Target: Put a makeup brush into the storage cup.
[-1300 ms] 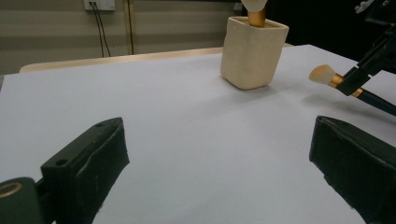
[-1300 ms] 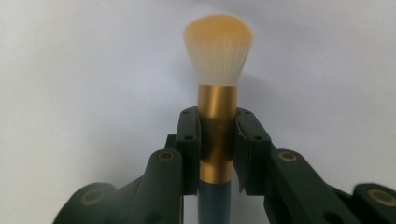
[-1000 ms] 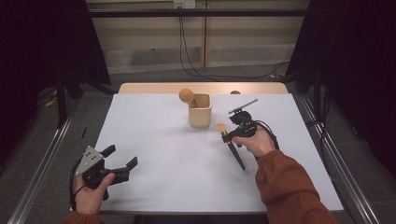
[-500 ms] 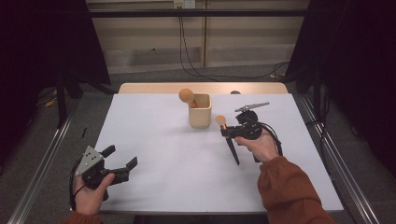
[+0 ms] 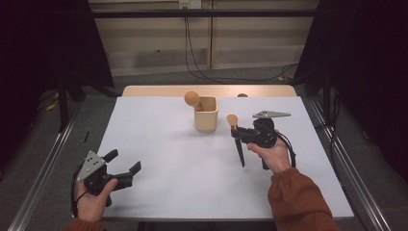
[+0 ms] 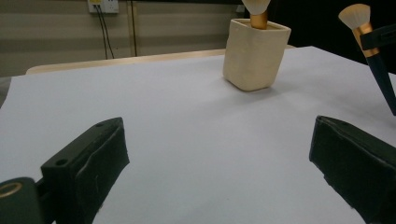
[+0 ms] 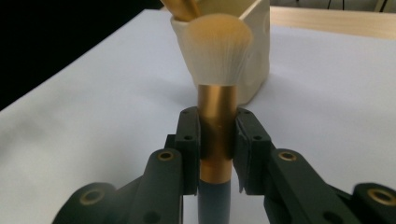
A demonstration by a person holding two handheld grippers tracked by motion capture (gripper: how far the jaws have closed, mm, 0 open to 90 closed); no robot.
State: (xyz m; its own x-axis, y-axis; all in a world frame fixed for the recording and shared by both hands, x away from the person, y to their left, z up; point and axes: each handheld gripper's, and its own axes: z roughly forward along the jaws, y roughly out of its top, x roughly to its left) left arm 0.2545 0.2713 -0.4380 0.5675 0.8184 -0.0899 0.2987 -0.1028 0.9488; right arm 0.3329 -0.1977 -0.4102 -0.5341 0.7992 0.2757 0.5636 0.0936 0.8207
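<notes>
Carrying makeup brush (image 5: 235, 134) toward cream holder (image 5: 206, 114): right hand-held gripper (image 5: 236, 133) is clamping it on the gold ferrule (image 7: 215, 136), bristles up, dark handle hanging down, lifted clear of the worktop (image 5: 183, 168), just right of the holder. Second brush (image 5: 193, 100) is sitting in the holder already. Next move, I'd judge: getting the handle tip over the rim and lowering it in beside the other brush. Left hand-held gripper (image 5: 121, 166) is idling near-left, jaws spread, empty.
</notes>
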